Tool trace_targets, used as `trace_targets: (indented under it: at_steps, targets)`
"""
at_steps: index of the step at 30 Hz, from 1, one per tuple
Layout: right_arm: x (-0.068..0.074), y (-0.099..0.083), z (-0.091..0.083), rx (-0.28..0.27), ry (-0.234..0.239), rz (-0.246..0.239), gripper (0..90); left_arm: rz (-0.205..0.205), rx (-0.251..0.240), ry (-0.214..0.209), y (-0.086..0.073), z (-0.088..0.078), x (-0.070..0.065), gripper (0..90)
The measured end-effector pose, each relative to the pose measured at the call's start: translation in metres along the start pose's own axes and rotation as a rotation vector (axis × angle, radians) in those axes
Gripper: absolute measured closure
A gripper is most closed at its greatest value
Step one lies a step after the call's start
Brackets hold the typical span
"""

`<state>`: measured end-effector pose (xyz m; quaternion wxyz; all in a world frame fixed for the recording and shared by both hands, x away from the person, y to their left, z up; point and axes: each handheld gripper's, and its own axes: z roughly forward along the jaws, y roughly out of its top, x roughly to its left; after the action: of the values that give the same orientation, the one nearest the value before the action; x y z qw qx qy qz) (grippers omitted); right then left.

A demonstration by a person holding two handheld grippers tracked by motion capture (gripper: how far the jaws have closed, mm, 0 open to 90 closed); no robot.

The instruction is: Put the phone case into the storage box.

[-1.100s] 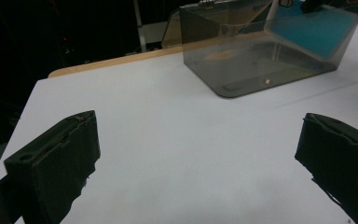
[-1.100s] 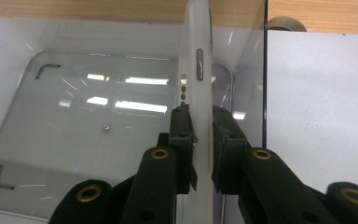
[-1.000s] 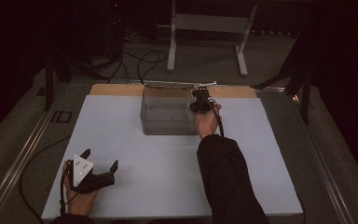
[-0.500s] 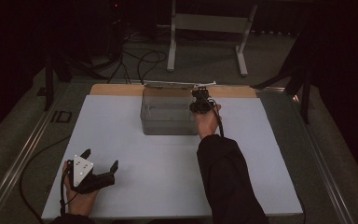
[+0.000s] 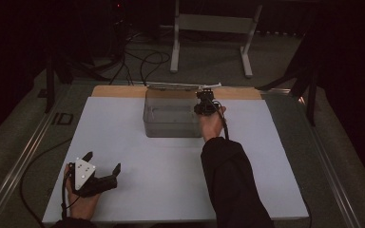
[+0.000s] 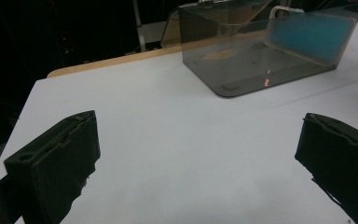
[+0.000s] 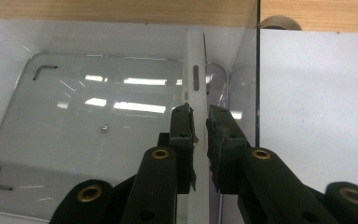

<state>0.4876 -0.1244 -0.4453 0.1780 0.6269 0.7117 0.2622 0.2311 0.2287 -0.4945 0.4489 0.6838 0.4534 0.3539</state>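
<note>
The right hand-held gripper (image 7: 199,122) is clamping a white phone (image 7: 195,79) inside the clear box (image 5: 168,114), while the left hand-held gripper (image 5: 102,164) is resting wide open on the tabletop (image 5: 138,190).

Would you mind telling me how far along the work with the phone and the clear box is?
Done: the white phone is already down inside the clear box, standing on edge by its right wall. In hand: the right gripper is shut on the phone's edge. Left: letting go and drawing the hand out. The left gripper rests open on the white table, apart from the box.
</note>
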Motion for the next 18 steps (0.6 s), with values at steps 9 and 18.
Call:
trace_targets:
  at_steps: [9, 18]
  targets:
    - [-0.0005, -0.0007, -0.0003, -0.006, 0.005, 0.002, 78.6, 0.002, 0.001, -0.002, 0.0, 0.0005, -0.0006, 0.4]
    - [0.0001, -0.0011, -0.002, -0.007, -0.002, -0.015, 78.5, 0.002, 0.001, -0.002, 0.0, 0.0005, -0.0006, 0.4]
